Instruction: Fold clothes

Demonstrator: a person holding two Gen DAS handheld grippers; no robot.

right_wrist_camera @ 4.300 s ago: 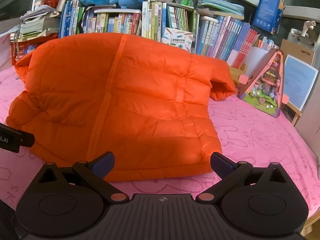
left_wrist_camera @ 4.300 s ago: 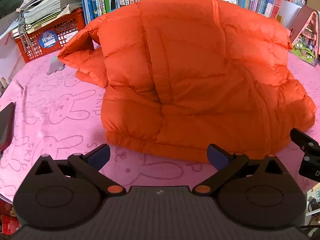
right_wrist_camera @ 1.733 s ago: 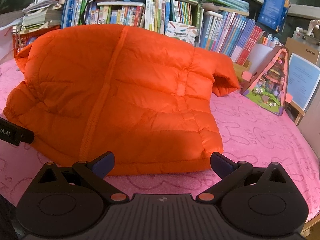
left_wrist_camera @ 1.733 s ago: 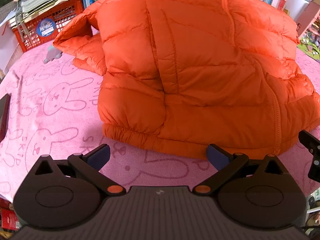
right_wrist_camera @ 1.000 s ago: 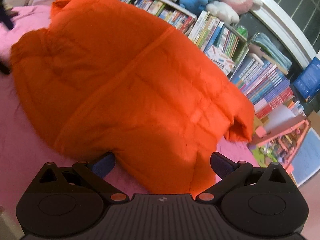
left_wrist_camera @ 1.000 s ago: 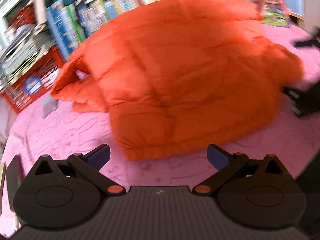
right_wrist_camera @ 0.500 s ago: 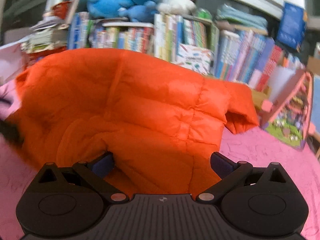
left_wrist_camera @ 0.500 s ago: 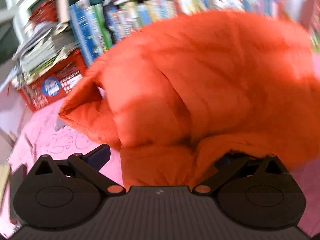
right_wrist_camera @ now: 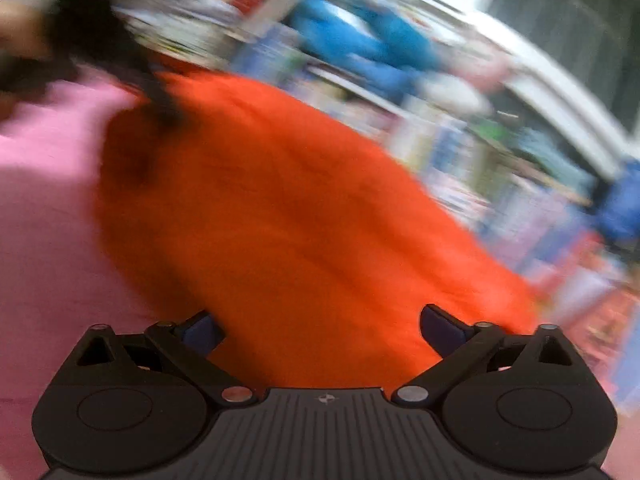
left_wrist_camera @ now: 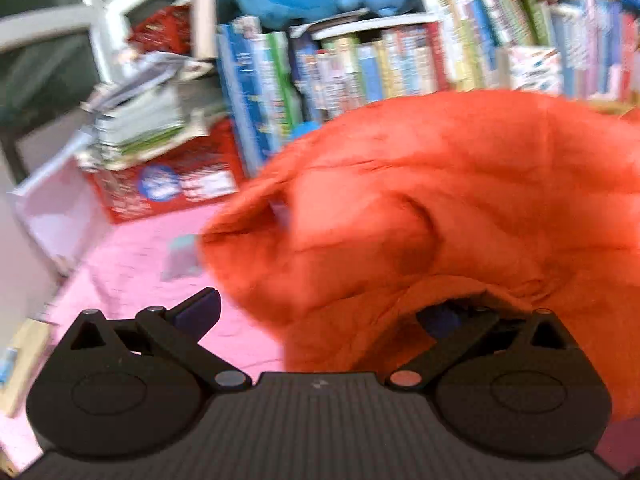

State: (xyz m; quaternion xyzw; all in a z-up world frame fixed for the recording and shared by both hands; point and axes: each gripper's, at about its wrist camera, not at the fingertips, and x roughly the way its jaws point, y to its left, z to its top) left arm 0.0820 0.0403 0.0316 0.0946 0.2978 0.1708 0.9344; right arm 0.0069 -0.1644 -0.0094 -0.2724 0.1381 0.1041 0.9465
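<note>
The orange puffer jacket (left_wrist_camera: 460, 216) lies heaped on the pink rabbit-print cloth (left_wrist_camera: 136, 276) in front of the bookshelf (left_wrist_camera: 400, 64); both views are blurred. The left gripper (left_wrist_camera: 316, 314) stands wide, its right finger tucked under a lifted fold, I'd guess to get hold of the hem; the right gripper (right_wrist_camera: 320, 332) is spread wide too, padding bulging between its fingers, nothing pinched. Only the left view shows the red basket (left_wrist_camera: 176, 184) and the loose sleeve; only the right shows the jacket's long smooth back.
</note>
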